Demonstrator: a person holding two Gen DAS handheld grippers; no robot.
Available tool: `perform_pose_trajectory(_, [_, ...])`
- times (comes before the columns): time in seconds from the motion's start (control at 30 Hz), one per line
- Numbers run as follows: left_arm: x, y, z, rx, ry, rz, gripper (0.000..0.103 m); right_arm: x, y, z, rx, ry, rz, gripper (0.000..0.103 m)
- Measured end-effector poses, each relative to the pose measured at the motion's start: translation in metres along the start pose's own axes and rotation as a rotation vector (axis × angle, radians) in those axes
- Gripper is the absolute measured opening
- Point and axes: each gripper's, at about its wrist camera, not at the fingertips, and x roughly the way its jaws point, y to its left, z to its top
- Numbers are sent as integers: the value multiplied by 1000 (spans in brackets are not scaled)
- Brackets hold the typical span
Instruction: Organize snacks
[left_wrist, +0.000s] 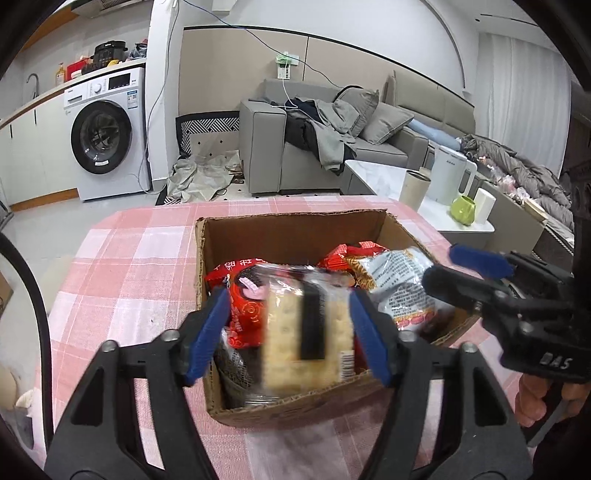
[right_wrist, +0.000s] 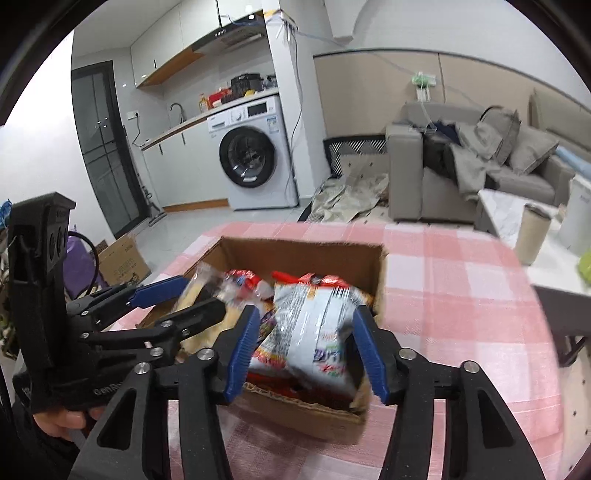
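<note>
In the left wrist view, a cardboard box is seen at the centre of the frame, set on a bench covered by a pink checked cloth. The left gripper is held over the box's near edge, its blue fingers spread apart. A clear-wrapped cracker packet is seen blurred between them, with a gap on each side, so no grip is made. A red snack bag lies in the box behind it. At the right of the frame the right gripper is seen reaching in above a silver-white snack bag, and a hand is glimpsed at the lower right edge.

In the right wrist view, the box is again at the centre. The right gripper is parted around the silver-white bag, which lies in the box's near right part; the fingers are not pressed against it. At the left of the frame the left gripper is seen beside the cracker packet, with a hand below it.
</note>
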Motion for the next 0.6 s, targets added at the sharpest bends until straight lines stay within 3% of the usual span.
perform_pose_trajectory(0.03, [-5,0,-2,3,-7,-3,73,-3,-1,-1,0,-5,3,77])
perform_pose_trajectory(0.1, [-12,-1,-6,5,-13,-2,84,-9,-2,-3,-2,-8,15,89])
perform_pose_trajectory(0.2, [-23,-1,-13,3,-16,-2,86,-17,2,-10,-21,2,27,95])
perform_pose_trajectory(0.3, [-34,1,-20,1,-33,2,103,-29,6,-18,-35,-24,36,99])
perform_pose_trajectory(0.6, [-80,5,-56,6,-110,23,102,-57,8,-39,-17,-123,80,103])
